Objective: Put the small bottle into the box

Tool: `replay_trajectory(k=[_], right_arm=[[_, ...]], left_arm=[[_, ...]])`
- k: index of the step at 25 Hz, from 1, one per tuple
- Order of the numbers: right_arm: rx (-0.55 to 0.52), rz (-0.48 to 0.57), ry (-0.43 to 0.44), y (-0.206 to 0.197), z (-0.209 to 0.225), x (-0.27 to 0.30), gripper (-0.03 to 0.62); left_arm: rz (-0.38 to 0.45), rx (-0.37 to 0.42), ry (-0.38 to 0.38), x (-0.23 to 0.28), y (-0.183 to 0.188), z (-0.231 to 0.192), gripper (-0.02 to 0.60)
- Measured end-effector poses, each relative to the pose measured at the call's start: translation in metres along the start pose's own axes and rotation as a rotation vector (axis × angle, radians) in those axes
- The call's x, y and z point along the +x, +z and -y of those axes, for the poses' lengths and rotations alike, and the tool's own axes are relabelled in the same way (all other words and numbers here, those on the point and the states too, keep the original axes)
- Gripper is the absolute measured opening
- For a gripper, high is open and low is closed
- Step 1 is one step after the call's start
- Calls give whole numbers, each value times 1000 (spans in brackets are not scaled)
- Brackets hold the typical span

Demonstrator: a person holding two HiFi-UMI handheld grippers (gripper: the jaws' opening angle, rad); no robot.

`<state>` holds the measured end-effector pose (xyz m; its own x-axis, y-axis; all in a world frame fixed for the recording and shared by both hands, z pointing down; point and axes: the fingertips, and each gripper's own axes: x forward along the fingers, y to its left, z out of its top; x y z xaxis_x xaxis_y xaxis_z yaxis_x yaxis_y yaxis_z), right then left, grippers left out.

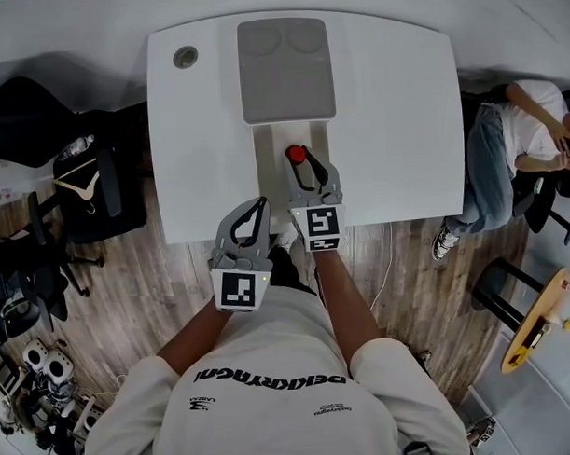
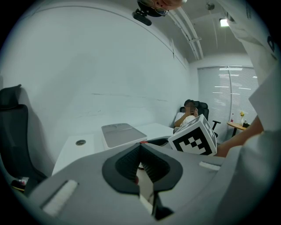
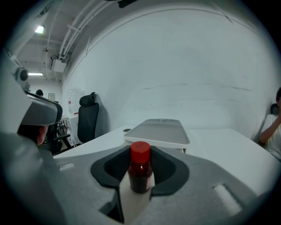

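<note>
The small bottle (image 1: pixel 296 155) has dark contents and a red cap. It stands upright over the cream open box (image 1: pixel 273 148) in the middle of the white table. My right gripper (image 1: pixel 306 171) reaches in from the near side. Its black pads close around the bottle (image 3: pixel 140 169) on both sides. Behind the box lies a flat grey lid panel (image 1: pixel 286 68), also seen in the right gripper view as the grey panel (image 3: pixel 159 131). My left gripper (image 1: pixel 260 206) hovers at the table's front edge, left of the right one, with its jaw tips together and nothing held.
The white table (image 1: pixel 393 125) has a round cable hole (image 1: pixel 185 57) at its far left corner. A person (image 1: pixel 516 158) sits off the right side. Black office chairs (image 1: pixel 79 196) stand to the left. A black stool (image 1: pixel 497 289) and a yellow round table (image 1: pixel 540 320) are at the right.
</note>
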<state>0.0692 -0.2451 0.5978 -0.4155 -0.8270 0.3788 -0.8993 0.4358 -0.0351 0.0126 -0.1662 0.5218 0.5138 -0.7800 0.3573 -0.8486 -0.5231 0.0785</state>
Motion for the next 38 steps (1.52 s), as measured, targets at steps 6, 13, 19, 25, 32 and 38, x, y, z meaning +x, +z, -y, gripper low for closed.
replay_trajectory(k=[6,13,19,25,32,38], right_arm=[[-19,-18,3,-3,-2,1,135],[-32,-34,6,-5,-3,-4,135],[-57,-47,10,-5,-4,-4,137],[-55,-61,14,-7,-6,-6,138],[-31,-63,13,-10,-7,-6,156],[-28,-52,17,-6,-5,-9,181]], left_arm=[[5,3,1,1,0,-2,8],[9,1,1,-1,2,0,8],[13,7,-1,-2,4,2,8],[21,21,9,-4,4,-1,8],[26,22,14,-6,3,-2,8],[45,26,27,-8,1,-3,8]])
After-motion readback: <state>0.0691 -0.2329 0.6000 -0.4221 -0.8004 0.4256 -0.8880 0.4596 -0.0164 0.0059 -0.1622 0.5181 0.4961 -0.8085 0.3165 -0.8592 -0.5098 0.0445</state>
